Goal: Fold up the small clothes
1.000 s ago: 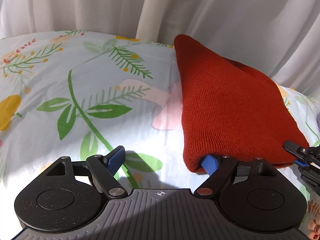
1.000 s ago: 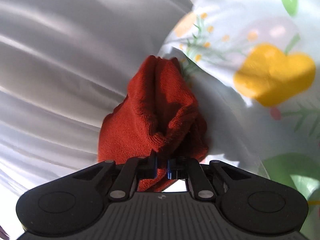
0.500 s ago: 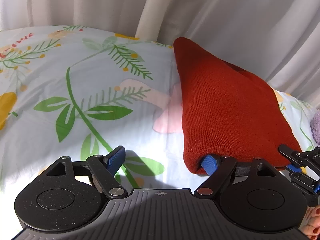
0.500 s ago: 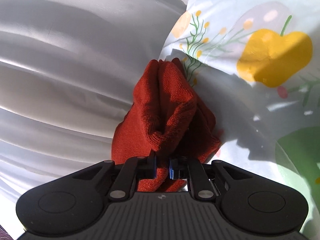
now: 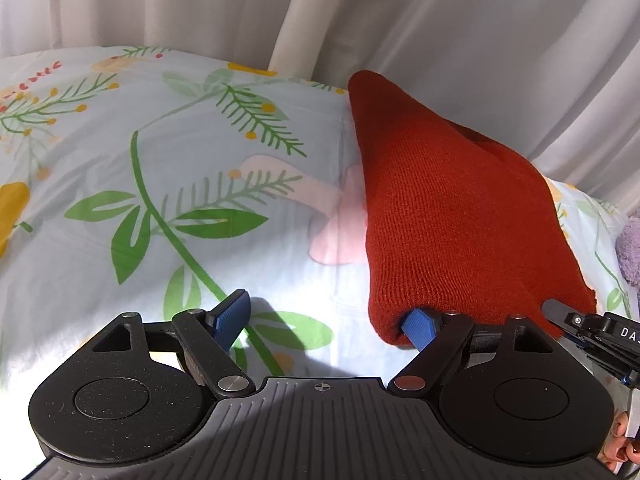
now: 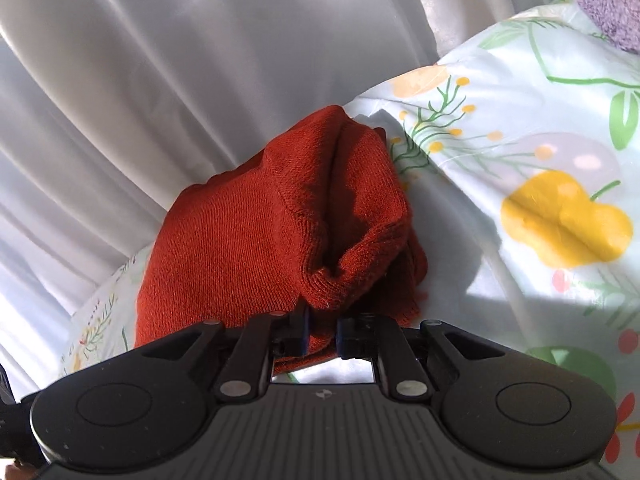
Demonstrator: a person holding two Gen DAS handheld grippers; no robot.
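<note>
Left claw (image 5: 326,322): spread wide; its left blue finger (image 5: 232,317) stood free over the floral sheet (image 5: 120,168), while its right blue finger (image 5: 420,324) was tucked into the near open end of the red knit garment (image 5: 452,216). Nothing was pinched between the two fingers.
Right claw (image 6: 322,330): clenched on a rolled hem of the red knit garment (image 6: 248,240); the ribbed edge bunched up just ahead of the fingers and the cloth hung in folds below it. In the left wrist view the right claw (image 5: 560,318) showed at the right edge, at the garment's near right corner.
Red knit garment: lay on the floral sheet, towards its right side in the left wrist view, tapering to a point at the far end near the curtain (image 5: 440,20); the near end was lifted off the sheet by both claws.
Floral sheet: pale blue with green leaves, yellow and pink flowers; sunlit in patches, with the left claw's shadow beside the left finger.
Curtain: white, pleated, hung behind the sheet's far edge in both views.
Purple fuzzy fabric (image 5: 630,252): partly in view at the right edge of the sheet, apart from the garment; what it was could not be told.
Person's fingers (image 5: 624,446): showed at the lower right corner, behind the right claw.
</note>
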